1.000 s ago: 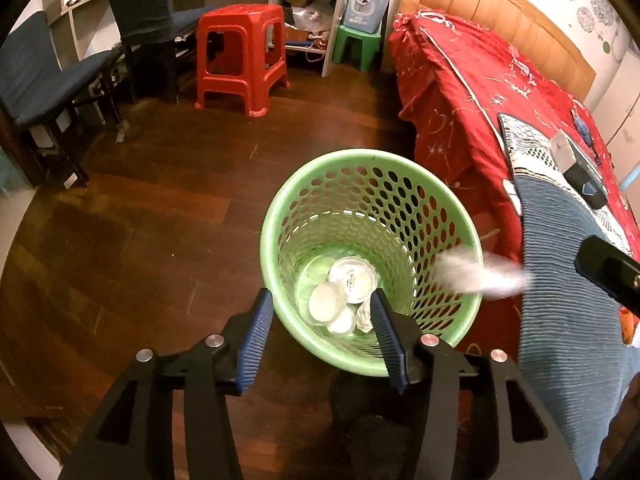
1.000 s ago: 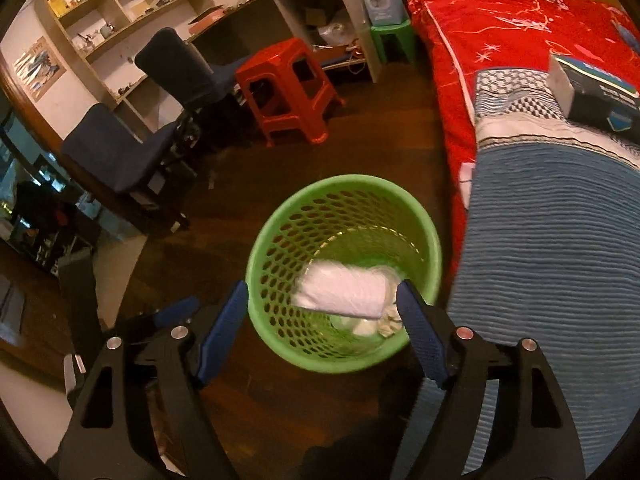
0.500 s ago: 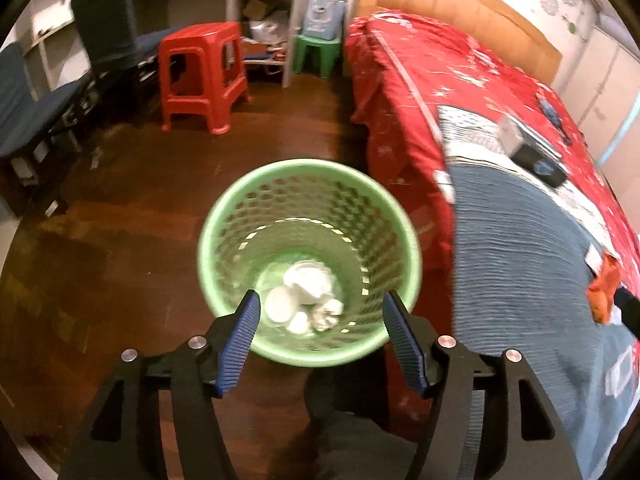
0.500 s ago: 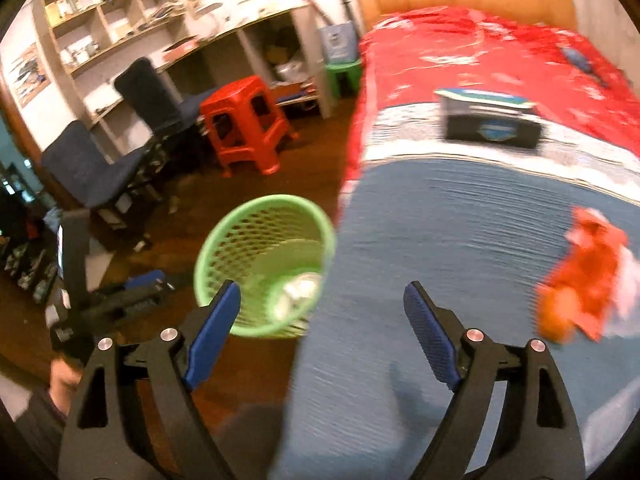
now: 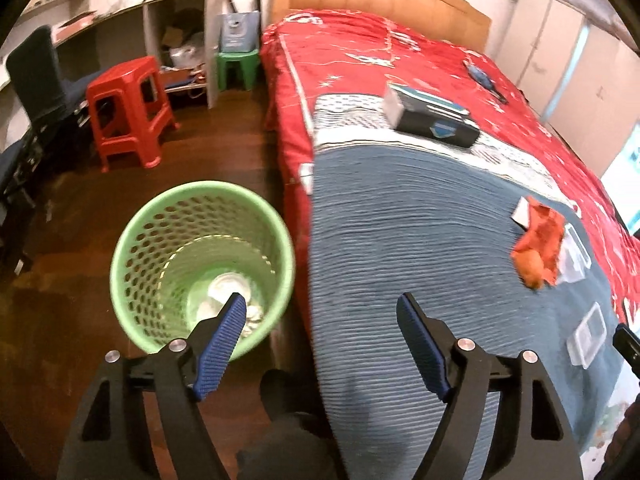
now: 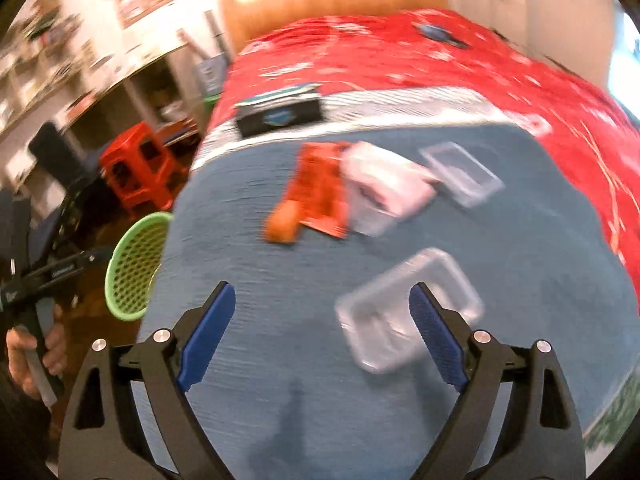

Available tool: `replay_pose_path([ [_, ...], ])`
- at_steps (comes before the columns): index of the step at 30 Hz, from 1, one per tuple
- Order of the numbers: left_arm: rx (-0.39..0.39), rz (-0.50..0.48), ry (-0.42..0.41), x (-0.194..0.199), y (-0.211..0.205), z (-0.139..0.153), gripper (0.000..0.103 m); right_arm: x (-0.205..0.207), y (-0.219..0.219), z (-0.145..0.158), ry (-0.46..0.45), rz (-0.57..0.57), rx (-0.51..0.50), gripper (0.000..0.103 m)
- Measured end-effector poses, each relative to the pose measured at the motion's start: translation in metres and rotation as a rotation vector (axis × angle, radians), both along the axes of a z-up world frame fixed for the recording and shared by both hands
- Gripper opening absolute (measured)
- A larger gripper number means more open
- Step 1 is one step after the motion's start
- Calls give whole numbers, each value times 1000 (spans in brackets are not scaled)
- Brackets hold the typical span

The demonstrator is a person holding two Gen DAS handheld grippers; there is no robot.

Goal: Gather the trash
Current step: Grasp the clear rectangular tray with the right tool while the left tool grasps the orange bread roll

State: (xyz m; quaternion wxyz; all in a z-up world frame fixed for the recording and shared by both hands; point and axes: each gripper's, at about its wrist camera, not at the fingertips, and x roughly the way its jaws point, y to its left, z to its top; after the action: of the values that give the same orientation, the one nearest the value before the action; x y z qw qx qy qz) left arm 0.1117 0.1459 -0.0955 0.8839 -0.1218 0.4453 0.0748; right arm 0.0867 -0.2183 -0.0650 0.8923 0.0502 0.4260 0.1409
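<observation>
Both grippers swung from green perforated plastic bin [image 5: 202, 264] at lower left toward blue ribbed bedspread [image 5: 400, 240], left gripper [image 5: 320, 344] and right gripper [image 6: 322, 336] fingers just opened wider, empty, clear plastic tray [image 6: 408, 312] now by right fingers.

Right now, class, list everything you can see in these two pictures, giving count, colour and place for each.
Perforated plastic waste basket: one, green, on the wooden floor beside the bed; white crumpled trash inside.
Ribbed blanket: one, blue, across the bed's near end.
Crumpled wrapper: one, orange-red, on the blanket.
Clear plastic containers: at least three, transparent, on the blanket.
Dark box: one, black, at the blanket's far edge.
Bedspread: one, red.
Plastic stools: red, green, by the desk.
Left gripper: open, empty.
Right gripper: open, empty.
</observation>
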Motion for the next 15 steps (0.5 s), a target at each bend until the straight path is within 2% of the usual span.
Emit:
replay_pose_path([
  [6, -11, -58, -4, 9, -26, 2, 76, 2, -42, -14, 121, -166, 147, 88],
  [10, -10, -81, -10, 11, -35, 2, 76, 12, -47, -24, 206, -248, 229, 88],
  [15, -20, -83, -9, 13, -36, -1, 77, 26, -46, -36, 265, -356, 263, 88],
])
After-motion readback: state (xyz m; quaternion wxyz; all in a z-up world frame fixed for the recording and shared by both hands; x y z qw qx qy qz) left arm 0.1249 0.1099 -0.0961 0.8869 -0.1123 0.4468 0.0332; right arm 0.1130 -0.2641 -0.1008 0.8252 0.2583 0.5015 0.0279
